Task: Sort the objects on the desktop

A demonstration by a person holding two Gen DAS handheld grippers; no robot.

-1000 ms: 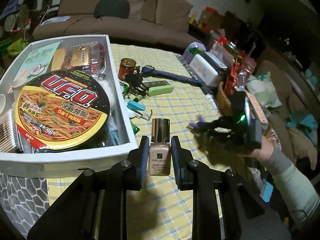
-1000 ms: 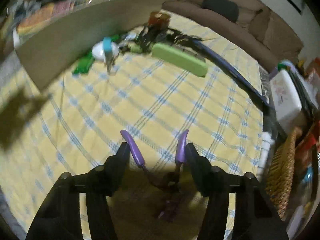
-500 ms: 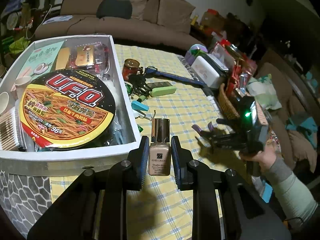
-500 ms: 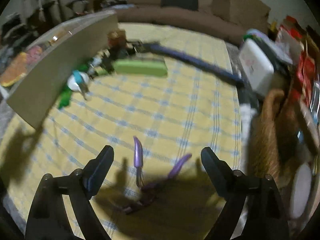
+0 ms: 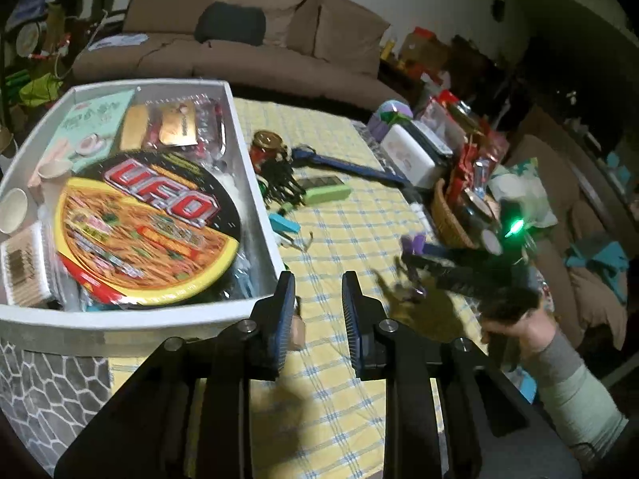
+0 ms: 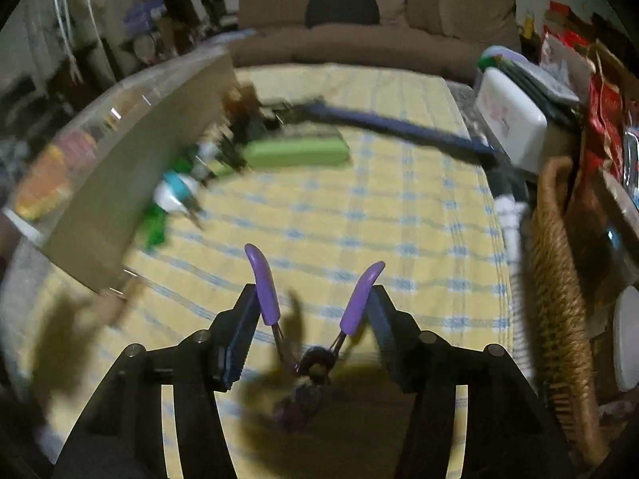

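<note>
Closing the right gripper [image 6: 313, 291] on a small tool with two curved purple handles [image 6: 265, 283], pads pressing the outsides of the splayed handles. Probably grasping there because squeezing folds the purple-handled tool shut and offers the broadest surface to hold. Holding it with the dark pivot end pointing back toward the camera, seemingly just clear of the yellow checked tablecloth [image 6: 359, 215], judging by the shadow spreading beneath. Hanging about midway between the white rectangular box [image 5: 120, 325] and the brown woven wicker basket [image 6: 559, 279], so heading for neither container yet.

Hovering the left gripper [image 5: 318, 279] beside the near corner of that box, jaws narrowly parted and gripping nothing, cloth showing through the gap. Leaving the small beige glass bottle [image 5: 298, 329] low against the inner face of the left finger, blurred, apparently standing on the cloth by the outer wall. Perhaps parking it outside for want of room beside the round yellow-and-black noodle bowl [image 5: 147, 231] filling the box.
</note>
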